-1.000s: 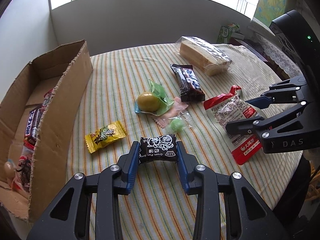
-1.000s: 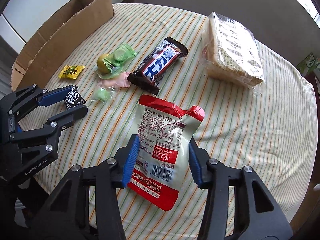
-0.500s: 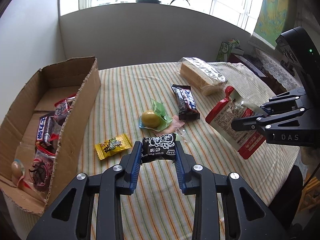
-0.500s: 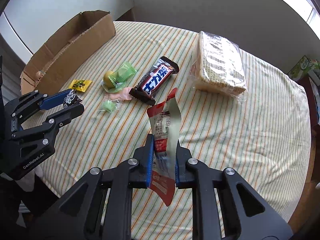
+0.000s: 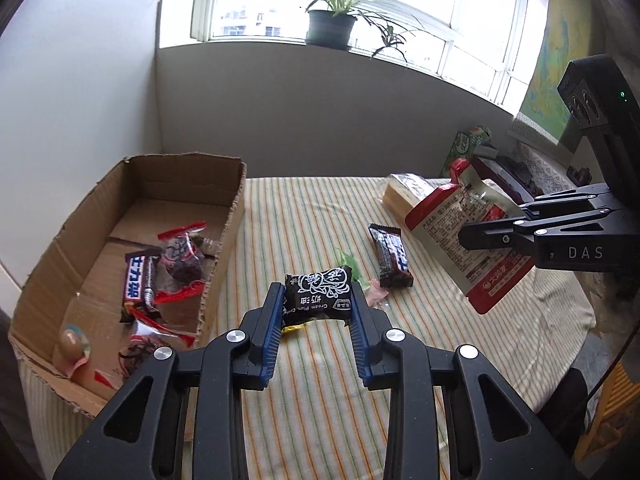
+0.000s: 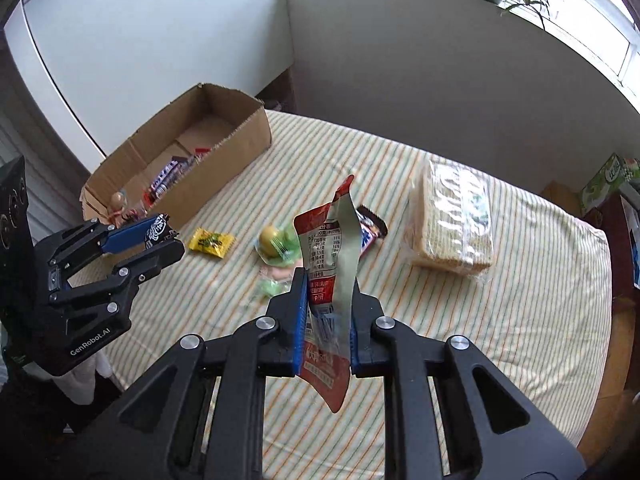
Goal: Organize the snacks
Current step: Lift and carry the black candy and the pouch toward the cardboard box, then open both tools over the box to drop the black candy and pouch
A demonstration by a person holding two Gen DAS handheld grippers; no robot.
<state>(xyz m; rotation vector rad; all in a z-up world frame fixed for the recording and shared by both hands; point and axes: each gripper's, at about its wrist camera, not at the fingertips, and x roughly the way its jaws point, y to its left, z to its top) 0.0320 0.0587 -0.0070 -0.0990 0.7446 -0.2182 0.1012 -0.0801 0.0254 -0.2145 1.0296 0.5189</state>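
My left gripper (image 5: 317, 312) is shut on a small black candy packet (image 5: 318, 298) and holds it above the striped tablecloth (image 5: 304, 216), just right of the cardboard box (image 5: 224, 240). My right gripper (image 6: 325, 316) is shut on a red and white snack pouch (image 6: 326, 252), which hangs folded between its pads, clear of the table. In the left wrist view the right gripper (image 5: 464, 238) and the pouch (image 5: 452, 232) are at the right. The right wrist view has the left gripper (image 6: 170, 234) at the left, near the box (image 6: 224, 168).
The box holds several wrapped snacks (image 5: 160, 276). On the cloth lie a chocolate bar (image 5: 390, 254), a wrapped wafer block (image 6: 454, 220), a yellow candy (image 6: 211, 242), a yellow-green sweet (image 6: 276, 240) and small green and pink candies (image 6: 272, 284). A green carton (image 6: 604, 178) stands beyond the table.
The right gripper closed on the pouch and lifted it off the cloth. The left gripper rose with the black candy packet; both views now take in more of the box and wall.
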